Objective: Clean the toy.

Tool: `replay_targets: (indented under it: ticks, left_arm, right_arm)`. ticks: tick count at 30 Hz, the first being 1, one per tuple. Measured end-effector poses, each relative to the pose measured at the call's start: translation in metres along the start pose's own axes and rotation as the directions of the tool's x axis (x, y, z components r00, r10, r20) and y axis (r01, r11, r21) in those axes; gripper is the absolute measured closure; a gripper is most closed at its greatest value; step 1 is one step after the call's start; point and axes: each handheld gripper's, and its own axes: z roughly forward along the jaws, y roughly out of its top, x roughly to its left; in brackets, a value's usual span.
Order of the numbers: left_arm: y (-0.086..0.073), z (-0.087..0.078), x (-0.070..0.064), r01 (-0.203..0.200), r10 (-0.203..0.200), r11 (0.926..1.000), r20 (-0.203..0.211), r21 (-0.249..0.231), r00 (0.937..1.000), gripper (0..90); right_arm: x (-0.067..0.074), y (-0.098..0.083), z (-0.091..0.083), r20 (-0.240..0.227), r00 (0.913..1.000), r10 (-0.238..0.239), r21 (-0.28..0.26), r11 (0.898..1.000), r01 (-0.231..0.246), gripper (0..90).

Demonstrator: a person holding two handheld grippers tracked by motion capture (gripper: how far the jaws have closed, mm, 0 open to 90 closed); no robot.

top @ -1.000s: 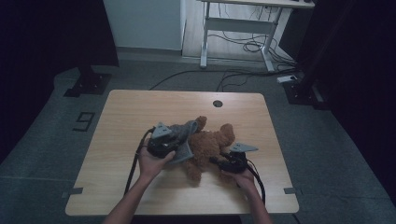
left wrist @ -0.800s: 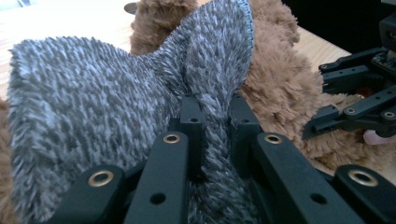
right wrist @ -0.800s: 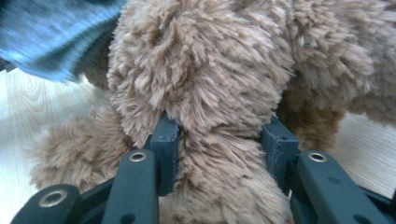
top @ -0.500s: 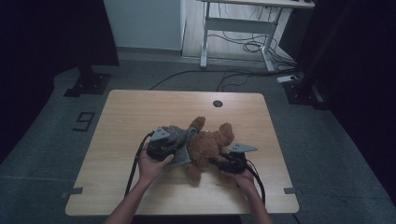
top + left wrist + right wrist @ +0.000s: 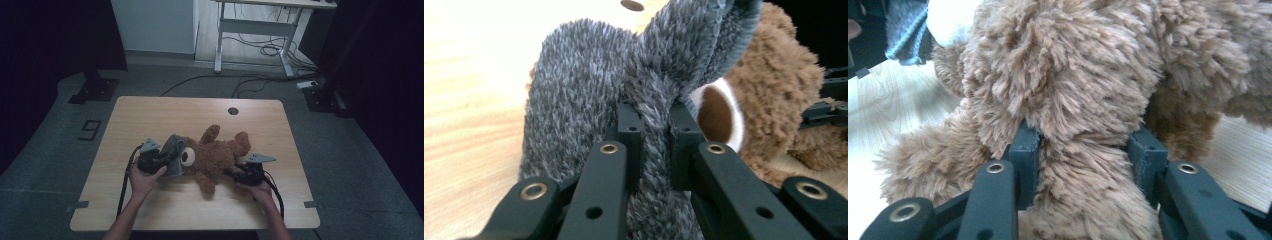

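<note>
A brown teddy bear (image 5: 216, 156) lies on the wooden table (image 5: 165, 115) with its head to the left. A grey fuzzy hat (image 5: 174, 154) sits against its head, beside the white muzzle. My left gripper (image 5: 162, 159) is shut on a fold of that grey hat (image 5: 574, 90); in the left gripper view the pads (image 5: 630, 125) pinch the fabric, and the bear (image 5: 774, 90) lies just behind. My right gripper (image 5: 235, 173) is shut on the bear's lower body, and brown fur (image 5: 1063, 65) bulges between its pads (image 5: 1025, 150).
A round cable hole (image 5: 233, 110) sits near the table's far edge. Beyond the table stand a white desk frame (image 5: 250, 25) and loose floor cables (image 5: 270, 50). Black stand bases (image 5: 95, 90) flank the table. Gripper cables trail toward the front edge.
My left gripper has moved left and down toward the table, taking the grey hat with it. The right gripper and the bear's body have stayed put.
</note>
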Motion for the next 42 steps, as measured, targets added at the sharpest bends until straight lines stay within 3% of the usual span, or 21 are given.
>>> replay_targets:
  ticks: [5,11,12,14,18,22,30,33,37,41,42]
  left_arm:
    - [-0.008,-0.003,0.013,0.021,-0.020,0.9996,-0.042,0.018,0.9989,79.9]
    - [-0.028,0.002,0.035,0.095,-0.091,0.9933,-0.072,0.065,0.9933,80.0]
    - [-0.030,0.001,0.037,0.109,-0.105,0.9920,-0.066,0.063,0.9923,80.0]
    - [-0.026,-0.008,0.037,0.117,-0.116,0.9931,-0.060,0.008,0.9914,80.0]
    - [-0.002,-0.026,0.015,0.040,-0.041,0.9977,-0.033,-0.054,0.9986,80.1]
    - [0.018,-0.024,-0.017,-0.036,0.036,0.9964,0.008,-0.077,0.9993,80.0]
    - [0.050,0.024,-0.067,-0.114,0.118,0.9926,0.107,-0.041,0.9873,79.9]
    - [0.063,0.045,-0.087,-0.149,0.150,0.9887,0.137,-0.014,0.9792,79.9]
    - [0.072,0.077,-0.118,-0.212,0.202,0.9764,0.175,0.041,0.9637,79.8]
    - [0.065,0.106,-0.132,-0.230,0.210,0.9674,0.167,0.106,0.9633,79.8]
    - [0.063,0.109,-0.132,-0.225,0.206,0.9685,0.166,0.106,0.9645,79.8]
  right_arm:
    - [0.000,0.000,0.000,-0.002,1.0000,0.006,-0.001,1.000,-0.006,57.7]
    - [-0.001,0.000,0.000,-0.004,0.9999,0.011,-0.002,1.000,-0.011,57.7]
    - [-0.001,0.000,0.000,-0.003,0.9999,0.010,-0.002,1.000,-0.010,57.7]
    - [-0.002,0.000,0.000,-0.003,0.9999,0.012,-0.002,1.000,-0.012,57.7]
    - [-0.003,0.000,0.000,-0.009,0.9998,0.020,-0.004,1.000,-0.020,57.7]
    - [-0.002,0.000,0.000,-0.006,0.9998,0.019,-0.003,1.000,-0.019,57.7]
    - [-0.003,0.000,0.000,-0.007,0.9997,0.022,-0.004,1.000,-0.022,57.7]
    - [-0.002,0.000,0.000,-0.005,0.9997,0.023,-0.003,1.000,-0.023,57.7]
    - [-0.002,0.000,0.000,-0.002,0.9997,0.023,-0.003,1.000,-0.023,57.7]
    - [-0.002,0.000,-0.001,0.001,0.9997,0.024,-0.001,1.000,-0.024,57.7]
    - [-0.002,0.000,0.000,0.004,0.9997,0.023,-0.001,1.000,-0.023,57.6]
